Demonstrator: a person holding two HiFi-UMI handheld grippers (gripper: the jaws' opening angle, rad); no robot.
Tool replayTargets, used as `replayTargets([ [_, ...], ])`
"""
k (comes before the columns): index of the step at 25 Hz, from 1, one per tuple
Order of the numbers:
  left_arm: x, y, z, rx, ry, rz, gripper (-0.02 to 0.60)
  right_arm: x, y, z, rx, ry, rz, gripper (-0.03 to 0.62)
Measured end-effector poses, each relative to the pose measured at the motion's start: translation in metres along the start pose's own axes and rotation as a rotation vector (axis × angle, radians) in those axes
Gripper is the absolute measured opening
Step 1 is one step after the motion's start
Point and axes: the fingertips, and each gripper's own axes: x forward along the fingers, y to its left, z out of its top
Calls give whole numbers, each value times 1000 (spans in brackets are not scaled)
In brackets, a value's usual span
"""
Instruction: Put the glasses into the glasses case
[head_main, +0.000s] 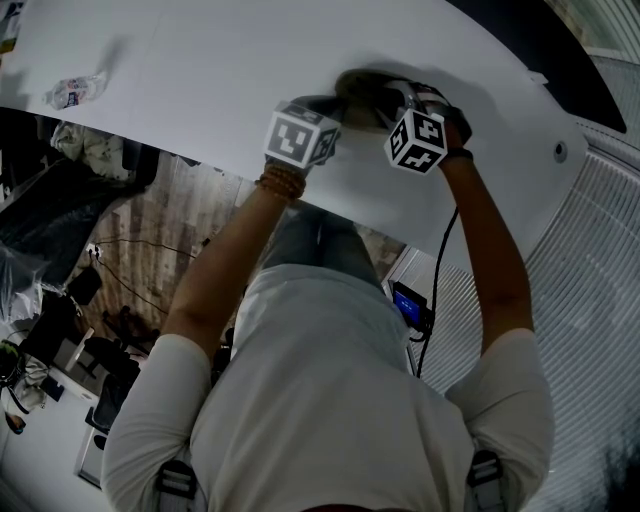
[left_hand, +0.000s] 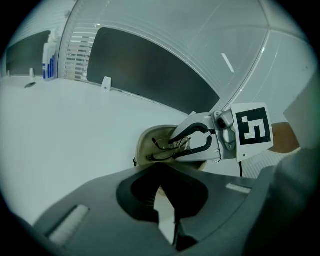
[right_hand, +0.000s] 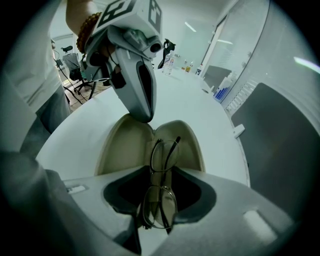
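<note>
The glasses case lies open on the white table, its 2 halves near the curved table edge, with broad tabletop beyond. The left gripper is pinched together on the case's rim by the hinge. The right gripper has its jaws apart around the folded glasses, whose far lens reaches over the hinge.
</note>
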Motion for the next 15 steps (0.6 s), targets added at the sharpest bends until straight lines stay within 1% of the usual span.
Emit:
replayTargets([
  [5, -2, 0, -3, 5, 17, -5, 2, 1, -1, -1, 3, 3, -5, 137],
  [8, -2, -1, -4, 2, 7, -10, 2, -3, -2, 0, 16, -2, -16, 137],
  [15, -21, -5, 3, 17, -12, -3, 2, -37, -1, 21, 113, -59, -63, 137],
])
